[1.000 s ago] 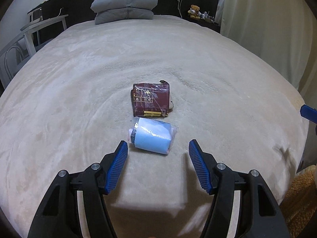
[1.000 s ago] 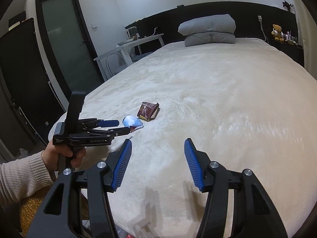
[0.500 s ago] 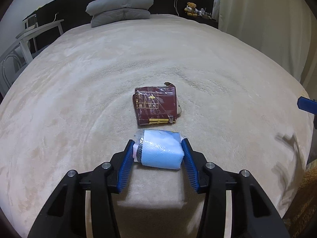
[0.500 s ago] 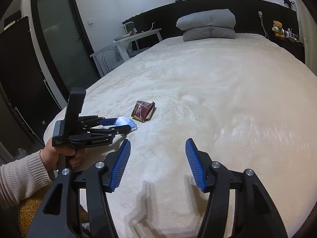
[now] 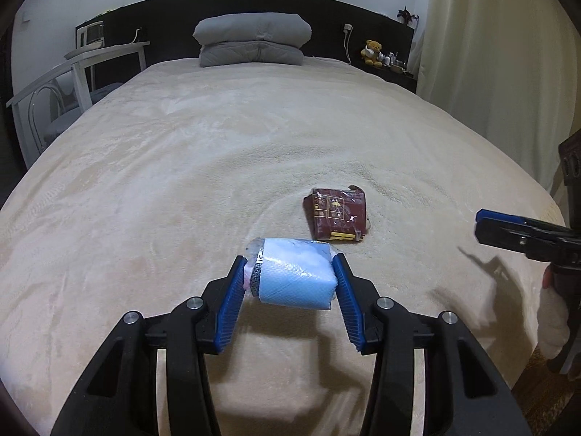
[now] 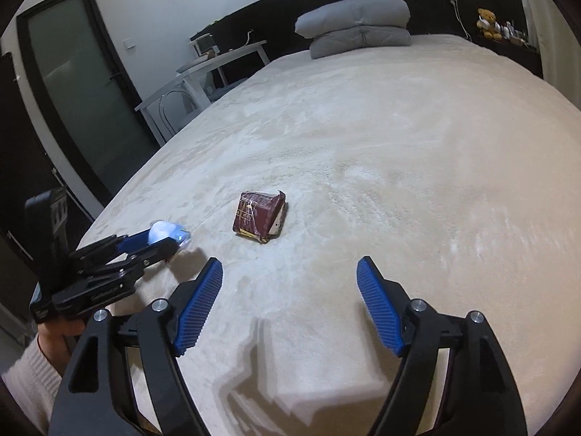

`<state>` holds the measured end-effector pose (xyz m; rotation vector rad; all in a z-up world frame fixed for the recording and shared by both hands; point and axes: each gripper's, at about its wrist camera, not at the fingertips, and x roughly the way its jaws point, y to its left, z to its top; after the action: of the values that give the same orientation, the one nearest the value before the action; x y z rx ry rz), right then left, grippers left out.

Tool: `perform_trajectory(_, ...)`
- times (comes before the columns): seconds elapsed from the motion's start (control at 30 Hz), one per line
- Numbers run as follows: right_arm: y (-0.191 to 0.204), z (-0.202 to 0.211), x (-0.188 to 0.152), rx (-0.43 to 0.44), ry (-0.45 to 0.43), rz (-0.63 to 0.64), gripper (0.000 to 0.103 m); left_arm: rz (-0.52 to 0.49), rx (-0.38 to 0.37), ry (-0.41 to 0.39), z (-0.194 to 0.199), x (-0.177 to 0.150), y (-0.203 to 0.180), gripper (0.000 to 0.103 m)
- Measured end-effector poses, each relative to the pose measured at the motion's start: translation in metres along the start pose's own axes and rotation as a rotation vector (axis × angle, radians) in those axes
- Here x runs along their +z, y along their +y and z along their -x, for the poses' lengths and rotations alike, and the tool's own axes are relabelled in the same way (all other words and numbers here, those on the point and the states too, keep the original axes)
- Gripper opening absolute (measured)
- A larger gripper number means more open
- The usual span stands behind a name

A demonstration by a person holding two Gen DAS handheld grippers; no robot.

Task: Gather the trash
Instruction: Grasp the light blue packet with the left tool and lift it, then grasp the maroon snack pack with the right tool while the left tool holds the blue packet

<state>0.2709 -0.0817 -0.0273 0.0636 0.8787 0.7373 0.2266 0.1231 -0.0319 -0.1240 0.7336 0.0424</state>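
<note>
Here my left gripper [image 5: 296,279] is clamped on the pale blue packet [image 5: 296,278], both blue pads pressed to its ends, and the packet hangs just clear of the bed [image 5: 218,167] with its shadow on the cover below. My right gripper [image 6: 290,301] holds nothing; its jaws have just been opening and now stand wide apart above the bed's near edge. The dark red wrapper [image 6: 259,216] lies flat on the cover, near the packet and a little farther up the bed, in front of my right gripper.

The bed takes up most of what I see: a broad cream, plush cover, lightly rumpled. At its head two grey pillows [image 5: 252,40] are stacked against a long black headboard [image 5: 326,11]. A small teddy bear [image 5: 373,51] sits on the ledge at the headboard's right end, beside a cream curtain [image 5: 490,54]. On the other side stand a white table [image 6: 203,72] and a dark door with a frosted pane [image 6: 80,91].
</note>
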Motion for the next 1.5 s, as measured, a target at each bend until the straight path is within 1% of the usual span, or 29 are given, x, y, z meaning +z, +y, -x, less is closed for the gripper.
perform_trajectory(0.13, 0.025, -0.027, 0.01, -0.034, -0.001, 0.011, 0.076, 0.032, 0.006, -0.027, 0.015, -0.002, 0.016, 0.047)
perform_trajectory(0.3, 0.044, -0.06, 0.024, -0.077, 0.018, -0.022, 0.076, 0.047, 0.011, -0.058, 0.034, -0.001, 0.031, 0.047)
perform_trajectory(0.53, 0.053, -0.11, 0.033, -0.174, 0.094, -0.061, 0.076, 0.087, 0.009, -0.088, 0.05, -0.004, 0.051, 0.047)
perform_trajectory(0.73, 0.059, -0.135, 0.038, -0.226, 0.117, -0.046, 0.075, 0.096, 0.005, -0.096, 0.057, -0.008, 0.061, 0.047)
perform_trajectory(0.77, 0.061, -0.137, 0.037, -0.242, 0.117, -0.033, 0.066, 0.1, 0.004, -0.094, 0.057, -0.008, 0.062, 0.047)
perform_trajectory(0.8, 0.063, -0.139, 0.037, -0.26, 0.122, -0.02, 0.059, 0.102, 0.004, -0.093, 0.057, -0.008, 0.063, 0.047)
perform_trajectory(0.83, 0.064, -0.14, 0.037, -0.258, 0.121, -0.013, 0.059, 0.103, 0.005, -0.092, 0.058, -0.009, 0.064, 0.047)
perform_trajectory(1.0, 0.069, -0.133, 0.031, -0.224, 0.111, 0.023, 0.059, 0.117, 0.009, -0.088, 0.06, -0.01, 0.067, 0.047)
perform_trajectory(1.13, 0.072, -0.117, 0.029, -0.206, 0.097, 0.034, 0.059, 0.122, 0.009, -0.089, 0.061, -0.01, 0.067, 0.047)
perform_trajectory(1.33, 0.075, -0.074, 0.02, -0.19, 0.06, 0.047, 0.059, 0.141, 0.015, -0.101, 0.067, -0.01, 0.062, 0.047)
perform_trajectory(1.5, 0.078, -0.034, -0.001, -0.179, 0.032, 0.057, 0.059, 0.164, 0.018, -0.108, 0.075, -0.015, 0.054, 0.047)
